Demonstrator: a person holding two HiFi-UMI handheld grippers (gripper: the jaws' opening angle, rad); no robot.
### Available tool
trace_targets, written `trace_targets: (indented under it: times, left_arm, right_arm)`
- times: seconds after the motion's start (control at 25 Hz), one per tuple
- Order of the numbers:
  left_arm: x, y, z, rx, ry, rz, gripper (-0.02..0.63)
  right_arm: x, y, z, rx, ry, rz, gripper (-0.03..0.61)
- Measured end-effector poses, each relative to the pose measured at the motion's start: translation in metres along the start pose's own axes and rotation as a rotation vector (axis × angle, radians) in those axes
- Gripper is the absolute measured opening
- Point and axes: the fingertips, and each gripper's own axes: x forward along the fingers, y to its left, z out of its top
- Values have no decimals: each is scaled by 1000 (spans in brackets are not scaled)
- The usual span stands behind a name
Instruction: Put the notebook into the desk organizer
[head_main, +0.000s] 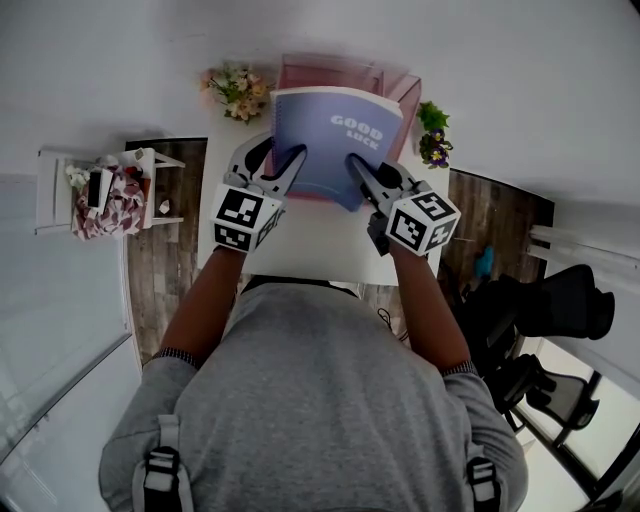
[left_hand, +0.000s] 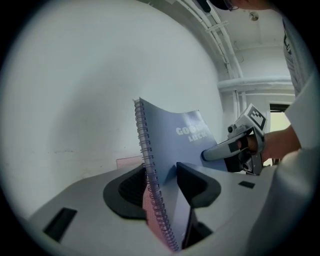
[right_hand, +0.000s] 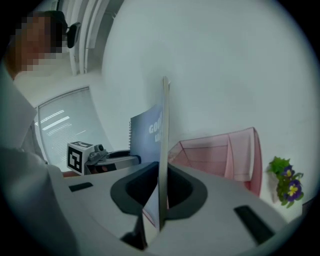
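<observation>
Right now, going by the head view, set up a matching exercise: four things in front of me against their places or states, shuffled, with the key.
1 notebook
2 desk organizer
3 purple-flowered plant
4 bouquet

A left of the organizer
B pink, behind the notebook
C clamped in the right tool
D right of the organizer

Pairs: 1-C, 2-B, 3-D, 4-A

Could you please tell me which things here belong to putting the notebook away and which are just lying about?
Part of the job: notebook; pink desk organizer behind it; right tongs, clamped on the notebook; left tongs, straddling its spiral edge.
Just lying about: pale flower bunch; purple potted flowers; cluttered side stand; black office chair.
</observation>
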Motion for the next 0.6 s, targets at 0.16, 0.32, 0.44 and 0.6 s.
trace_targets:
  times: [0.16, 0.32, 0.44, 0.6]
  left_arm:
    - [9, 5, -7, 3, 43, 28, 212]
    - [18, 11, -14, 0, 83, 52, 218]
    - [23, 15, -18, 11, 105, 72, 219]
    - [31, 22, -24, -5, 174, 121, 219]
  right_arm:
    - [8, -12, -4, 33, 56, -61, 52]
    - [16, -21, -4, 3, 106, -133, 71]
    - [21, -25, 2, -22, 129, -187, 72]
    - [30, -31, 1, -65, 180, -250, 75]
